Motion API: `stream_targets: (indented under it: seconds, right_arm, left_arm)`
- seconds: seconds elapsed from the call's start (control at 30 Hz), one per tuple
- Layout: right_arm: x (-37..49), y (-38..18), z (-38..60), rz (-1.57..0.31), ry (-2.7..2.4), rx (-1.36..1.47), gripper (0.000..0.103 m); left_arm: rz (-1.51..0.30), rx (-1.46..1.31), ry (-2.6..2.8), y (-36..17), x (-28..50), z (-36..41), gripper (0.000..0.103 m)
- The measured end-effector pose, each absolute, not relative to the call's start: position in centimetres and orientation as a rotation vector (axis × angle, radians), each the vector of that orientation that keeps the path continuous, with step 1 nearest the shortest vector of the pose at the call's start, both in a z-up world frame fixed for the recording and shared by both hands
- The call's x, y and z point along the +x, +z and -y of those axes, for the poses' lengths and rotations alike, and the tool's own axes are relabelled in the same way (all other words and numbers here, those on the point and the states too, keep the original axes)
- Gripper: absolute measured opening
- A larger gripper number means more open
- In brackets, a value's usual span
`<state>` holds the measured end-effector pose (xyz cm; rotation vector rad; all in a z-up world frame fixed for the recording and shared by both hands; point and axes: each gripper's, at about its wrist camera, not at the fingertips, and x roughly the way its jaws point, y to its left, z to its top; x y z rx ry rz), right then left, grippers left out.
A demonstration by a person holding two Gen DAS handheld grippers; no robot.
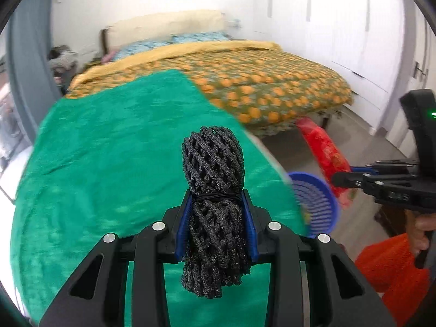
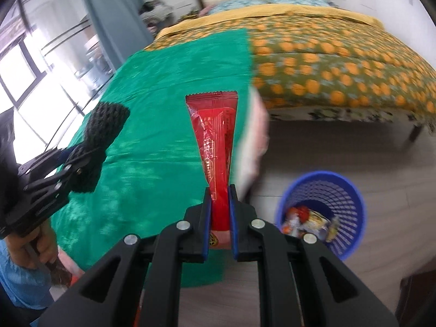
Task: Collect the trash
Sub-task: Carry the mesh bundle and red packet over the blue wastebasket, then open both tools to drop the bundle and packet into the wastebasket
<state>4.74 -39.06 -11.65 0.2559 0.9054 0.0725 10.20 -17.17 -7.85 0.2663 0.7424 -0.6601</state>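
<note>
Trash is held in both grippers above a green cloth (image 1: 109, 141) spread over a table edge. In the left wrist view, the left gripper (image 1: 216, 218) is clenched on a bundle of black foam netting (image 1: 214, 190), which is bound near its middle by a thin black band and sits at the centre of the frame, sticking out beyond the blue pads (image 1: 182, 226) on both sides. At the right edge of that view, the right gripper (image 1: 351, 175) is seen side-on, with a hand (image 1: 421, 234) wrapped around its handle and a red wrapper (image 1: 324, 150) hanging in front of it.

In the right wrist view, the right gripper (image 2: 220, 199) is clamped on the narrow end of the red wrapper (image 2: 215, 139), which fans out wider toward the upper centre of the frame. A blue basket (image 2: 343, 190) stands on the floor at the lower right of that frame, and some crumpled wrappers (image 2: 308, 219) are seen inside it. The left gripper (image 2: 79, 158) with the black netting (image 2: 105, 125) is seen at the left of the frame, held by a hand (image 2: 30, 245).

A bed with an orange-dotted blanket (image 2: 340, 62) fills the upper right of the frame, just beyond the green cloth. A grey curtain (image 2: 109, 13) hangs at the upper left, beside a window (image 2: 24, 62). Both views are smeared by motion blur.
</note>
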Motion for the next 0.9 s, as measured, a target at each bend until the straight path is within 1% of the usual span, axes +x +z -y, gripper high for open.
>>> stream_targets:
  seconds: [0.1, 0.23, 0.4, 0.53, 0.6, 0.63, 0.67, 0.7, 0.73, 0.77, 0.8, 0.83, 0.87, 0.9]
  right_arm:
    - [3.6, -13.0, 43.0, -0.908, 0.001, 0.296, 0.011]
    - [2.5, -16.3, 49.3, -0.935, -0.106, 0.364, 0.011]
    - [2.9, -21.7, 56.1, -0.973, -0.158, 0.496, 0.011]
    - [3.8, -25.7, 59.6, -0.993, -0.144, 0.593, 0.011]
    - [4.2, -27.4, 60.7, -0.997, -0.131, 0.65, 0.012]
    - [4.5, -28.5, 61.3, -1.001, -0.125, 0.674, 0.015]
    - [4.7, -29.4, 61.7, -1.009, -0.122, 0.689, 0.019]
    - [4.9, -30.2, 62.1, -1.014, -0.126, 0.698, 0.035]
    - [5.0, -31.0, 62.6, -1.016, -0.137, 0.704, 0.052]
    - [5.1, -31.4, 62.9, -1.027, -0.143, 0.709, 0.061]
    - [5.0, -31.8, 63.2, -1.026, -0.158, 0.707, 0.074]
    - [4.9, -31.8, 63.5, -1.019, -0.172, 0.705, 0.078]
    - [4.7, -31.8, 63.8, -1.009, -0.184, 0.705, 0.079]
    - [4.3, -31.5, 64.0, -1.0, -0.192, 0.709, 0.084]
  left_arm:
    - [-0.792, 0.259, -0.76, -8.8, 8.6, 21.2, 0.033]
    - [-0.861, 0.272, -0.87, -11.1, 6.7, 27.4, 0.034]
    - [-0.968, 0.271, -0.94, -15.9, 6.6, 35.7, 0.034]
    - [-1.029, 0.266, -0.935, -20.4, 8.2, 40.1, 0.035]
    - [-1.056, 0.27, -0.935, -22.6, 9.1, 41.9, 0.038]
    - [-1.067, 0.276, -0.938, -23.7, 9.5, 42.7, 0.04]
    - [-1.076, 0.287, -0.934, -24.8, 10.0, 43.5, 0.046]
    - [-1.084, 0.293, -0.934, -25.6, 10.5, 44.0, 0.055]
    - [-1.087, 0.293, -0.937, -26.2, 10.8, 44.4, 0.058]
    - [-1.085, 0.297, -0.935, -26.7, 11.0, 44.8, 0.065]
    - [-1.079, 0.303, -0.924, -26.8, 11.0, 44.9, 0.068]
    - [-1.069, 0.303, -0.92, -26.7, 10.9, 44.9, 0.068]
    - [-1.056, 0.291, -0.927, -26.4, 10.7, 44.6, 0.068]
    - [-1.041, 0.278, -0.929, -25.8, 10.4, 44.3, 0.069]
